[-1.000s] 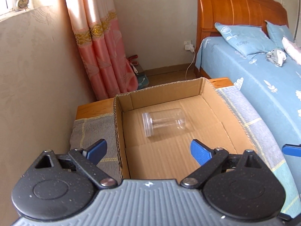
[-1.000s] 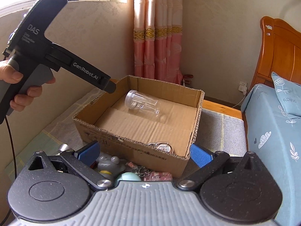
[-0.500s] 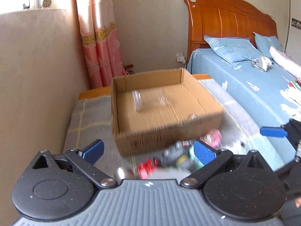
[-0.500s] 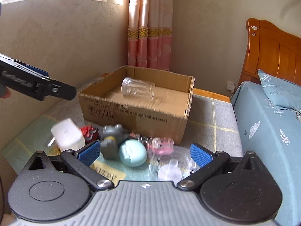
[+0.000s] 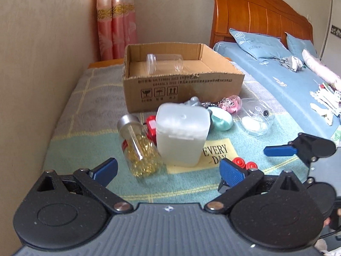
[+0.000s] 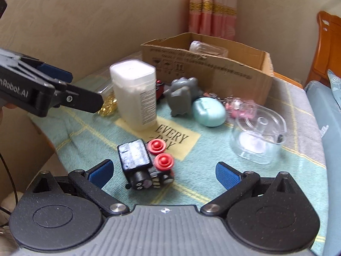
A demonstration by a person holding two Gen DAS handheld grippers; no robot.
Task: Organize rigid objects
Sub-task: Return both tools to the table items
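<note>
Rigid objects — one clear jar (image 5: 165,63) already in the cardboard box (image 5: 183,92), the rest clustered before it; we hover both grippers, left (image 5: 168,169) and right (image 6: 163,172), spread wide and empty — next, close on the black toy train (image 6: 145,166).

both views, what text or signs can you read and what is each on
"EVERY DAY": yellow patch on the blanket.
"nRobot.AI", cut off: side of the left hand-held gripper.
Three handling symbols: front of the cardboard box; its print lines are too blurred.
Label on the white container: too small to read.
</note>
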